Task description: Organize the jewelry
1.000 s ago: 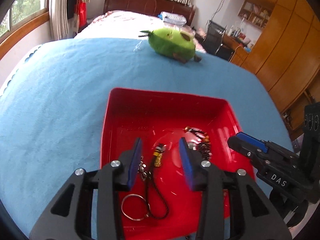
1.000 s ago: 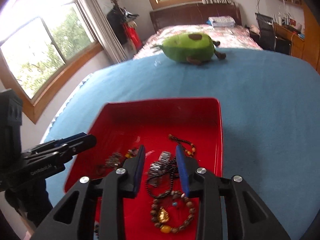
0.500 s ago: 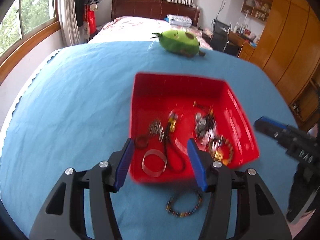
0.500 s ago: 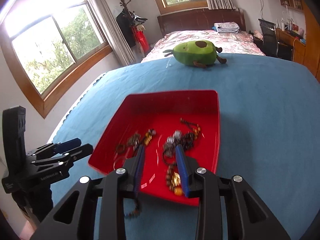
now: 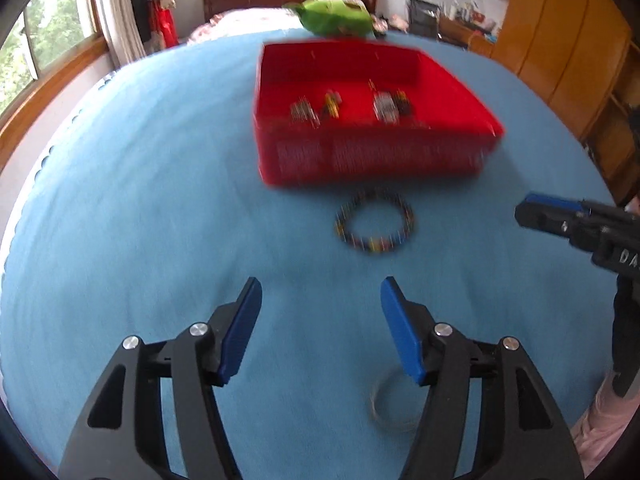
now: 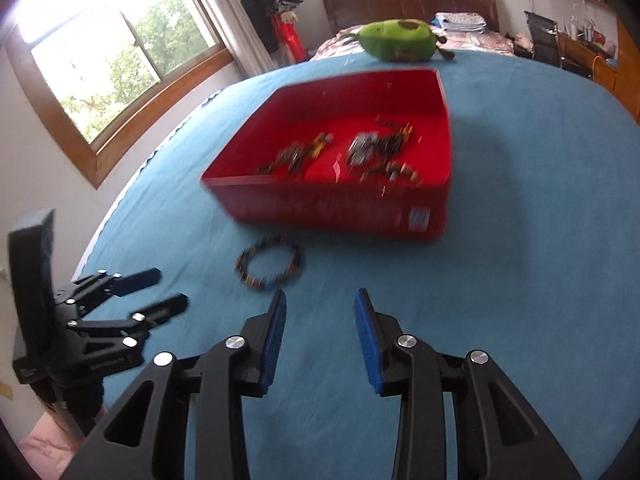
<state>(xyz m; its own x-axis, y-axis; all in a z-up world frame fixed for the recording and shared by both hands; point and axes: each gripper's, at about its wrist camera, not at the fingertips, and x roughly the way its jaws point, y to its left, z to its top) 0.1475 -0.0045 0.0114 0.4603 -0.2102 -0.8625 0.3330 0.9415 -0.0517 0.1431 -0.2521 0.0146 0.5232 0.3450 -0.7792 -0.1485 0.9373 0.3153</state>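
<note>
We see the blue-covered bench [image 5: 140,200] in both views, with the red tray [image 5: 372,152] of blurred jewelry pieces [image 6: 376,148] far from us and a beaded bracelet [image 5: 376,222] lying just in front of it. Only the left wrist view shows a pale ring [image 5: 390,404], smeared and partly hidden behind a finger. The left gripper [image 5: 320,312] and right gripper [image 6: 320,316] are both opening, their jaws empty.
</note>
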